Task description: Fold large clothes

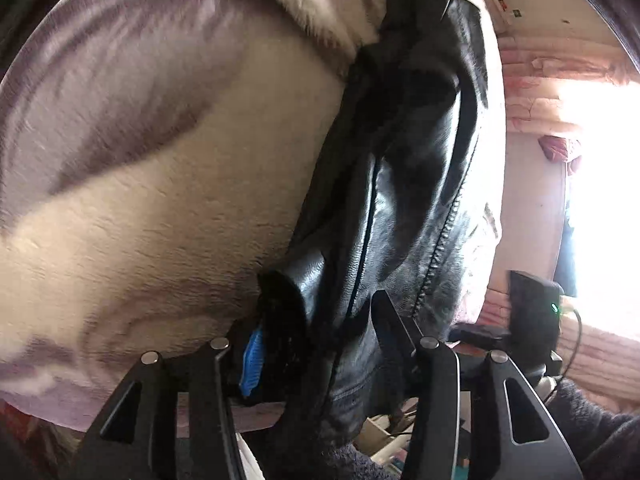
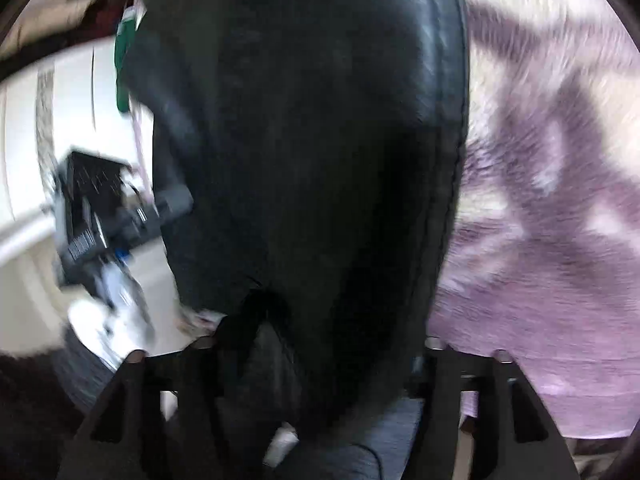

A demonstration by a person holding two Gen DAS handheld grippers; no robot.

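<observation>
Jacket (image 1: pixel 404 184), black leather, hangs unfolded over the plush blanket (image 1: pixel 160 200), bunched between our part-open left gripper (image 1: pixel 316 332) and right gripper (image 2: pixel 320 344); pad contact unclear on both, so we judge folding barely begun.

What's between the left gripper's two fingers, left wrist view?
A fold of the black leather jacket, hanging down between the left gripper fingers. Fleece blanket lies behind.

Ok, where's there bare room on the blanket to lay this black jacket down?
In the left wrist view the blanket is bare to the left of the jacket, as far as the fur collar at the top. In the right wrist view, which is blurred, it is bare to the jacket's right. Crowded: the dark box with a cable by the window.
</observation>
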